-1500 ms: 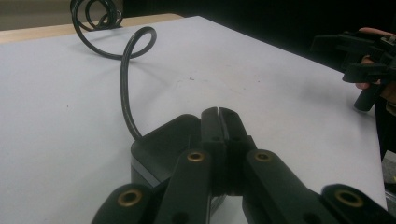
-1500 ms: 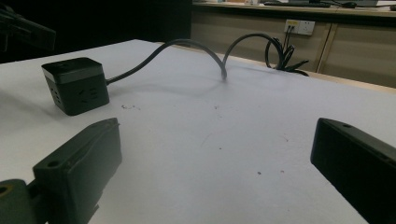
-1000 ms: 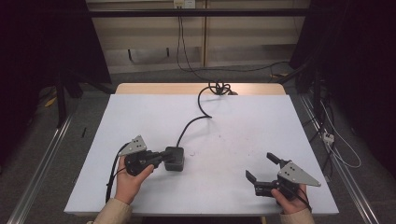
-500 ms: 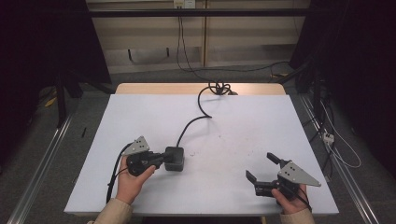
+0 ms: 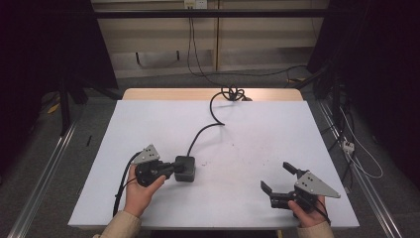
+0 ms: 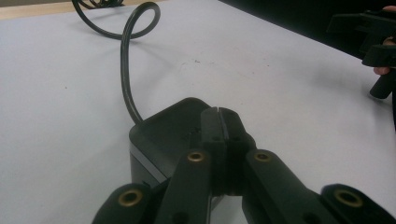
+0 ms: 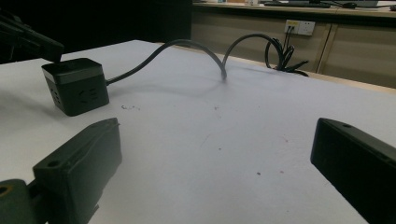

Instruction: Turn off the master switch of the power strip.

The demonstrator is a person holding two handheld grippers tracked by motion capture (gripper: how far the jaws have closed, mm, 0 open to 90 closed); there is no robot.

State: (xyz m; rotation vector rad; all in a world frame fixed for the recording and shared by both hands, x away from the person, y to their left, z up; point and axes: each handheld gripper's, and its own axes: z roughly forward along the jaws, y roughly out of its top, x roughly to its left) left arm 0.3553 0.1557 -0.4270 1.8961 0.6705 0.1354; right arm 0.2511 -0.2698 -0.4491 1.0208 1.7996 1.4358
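My left gripper (image 5: 174, 170) rests on the socket cube (image 5: 185, 168); its cord (image 5: 205, 129) runs back. My right gripper (image 5: 280, 179) sits well right.

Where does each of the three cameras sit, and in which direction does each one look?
High view: above the person's side, looking forward and down on the white table; both hands and forearms show, left gripper and right gripper.
Left gripper view: rides the left gripper, looking along its shut jaws resting over the black socket cube.
Right gripper view: rides the right gripper, looking between its open jaws across the table.
Shared: all three show the cube and its black cable.
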